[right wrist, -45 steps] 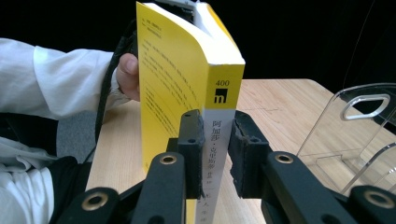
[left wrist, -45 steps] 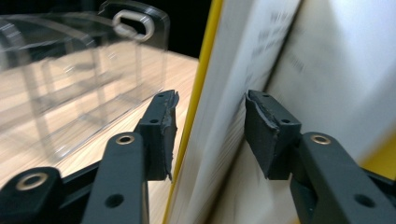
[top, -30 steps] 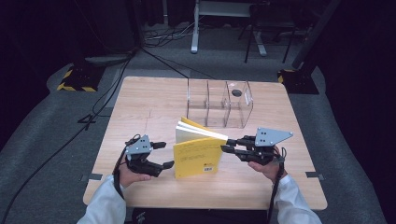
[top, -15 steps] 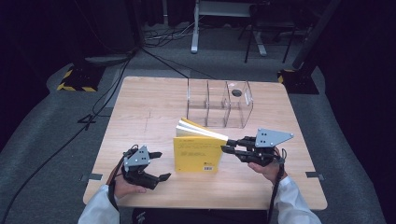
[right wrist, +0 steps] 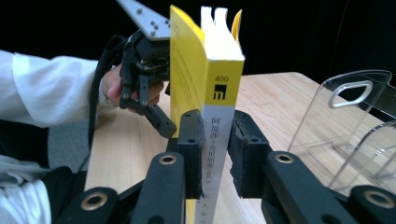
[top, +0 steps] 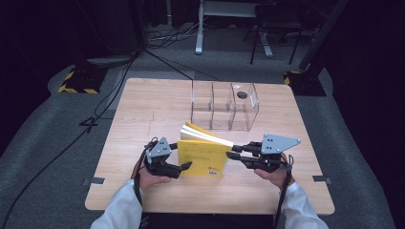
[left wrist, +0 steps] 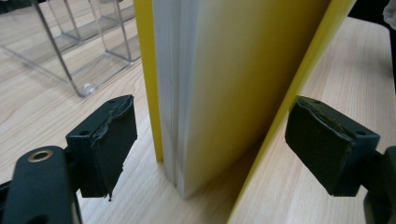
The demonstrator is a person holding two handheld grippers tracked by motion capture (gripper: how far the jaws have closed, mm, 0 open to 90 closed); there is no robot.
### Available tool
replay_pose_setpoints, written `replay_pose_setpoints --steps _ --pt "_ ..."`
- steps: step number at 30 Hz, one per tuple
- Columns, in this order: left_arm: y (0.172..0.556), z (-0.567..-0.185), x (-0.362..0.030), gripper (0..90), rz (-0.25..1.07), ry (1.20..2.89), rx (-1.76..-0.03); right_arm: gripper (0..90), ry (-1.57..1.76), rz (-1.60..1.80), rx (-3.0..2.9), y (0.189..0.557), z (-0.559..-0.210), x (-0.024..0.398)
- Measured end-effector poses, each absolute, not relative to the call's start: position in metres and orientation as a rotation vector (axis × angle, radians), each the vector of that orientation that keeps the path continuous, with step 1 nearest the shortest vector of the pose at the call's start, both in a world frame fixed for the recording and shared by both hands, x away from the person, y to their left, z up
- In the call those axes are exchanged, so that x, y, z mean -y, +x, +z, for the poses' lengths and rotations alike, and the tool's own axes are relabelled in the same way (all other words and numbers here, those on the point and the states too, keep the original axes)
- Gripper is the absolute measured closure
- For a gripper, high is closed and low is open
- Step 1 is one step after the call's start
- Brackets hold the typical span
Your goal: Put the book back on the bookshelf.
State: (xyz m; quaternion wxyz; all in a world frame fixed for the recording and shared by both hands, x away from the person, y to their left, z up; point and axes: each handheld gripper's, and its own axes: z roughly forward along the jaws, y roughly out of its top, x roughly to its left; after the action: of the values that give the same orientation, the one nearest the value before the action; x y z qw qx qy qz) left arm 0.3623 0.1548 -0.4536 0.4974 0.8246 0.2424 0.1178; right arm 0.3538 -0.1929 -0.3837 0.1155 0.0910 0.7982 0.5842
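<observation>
A yellow paperback (top: 203,157) stands upright on the wooden table (top: 143,109), its pages fanned slightly apart at the top. My right gripper (top: 232,155) is shut on its spine (right wrist: 219,116), with a pad pressed on each side low down. My left gripper (top: 180,155) is open at the opposite, fore-edge side. In the left gripper view its two pads (left wrist: 109,140) stand wide on either side of the book (left wrist: 233,70), touching neither cover. The right gripper view shows the left gripper (right wrist: 161,122) just behind the front cover.
A clear plastic organiser (top: 224,105) with several compartments stands just behind the book, toward the far edge. A black disc (top: 242,95) lies by its right end. Bare wood stretches to the left and along the front edge. Dark floor and cables surround the table.
The left gripper drew back toward the front-left edge, then returned rightward to the book, so its jaws now straddle the fore-edge. The right gripper and the book stayed put.
</observation>
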Motion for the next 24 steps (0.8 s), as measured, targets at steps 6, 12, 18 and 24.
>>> replay_pose_setpoints --steps 6,12,18,24 --pt "0.367 -0.455 -0.143 31.8 0.255 1.994 -0.534 69.2 0.256 1.603 -2.388 0.352 -0.391 0.182" --pt "0.369 -0.456 -0.14 38.8 0.235 1.99 -0.513 68.2 0.254 1.528 -2.43 0.353 -0.41 0.166" --pt "0.373 -0.456 -0.139 43.3 0.219 1.981 -0.501 67.5 0.278 1.416 -2.468 0.354 -0.431 0.154" --pt "0.374 -0.457 -0.128 45.7 0.199 1.984 -0.469 60.3 0.315 1.439 -2.467 0.354 -0.438 0.156"
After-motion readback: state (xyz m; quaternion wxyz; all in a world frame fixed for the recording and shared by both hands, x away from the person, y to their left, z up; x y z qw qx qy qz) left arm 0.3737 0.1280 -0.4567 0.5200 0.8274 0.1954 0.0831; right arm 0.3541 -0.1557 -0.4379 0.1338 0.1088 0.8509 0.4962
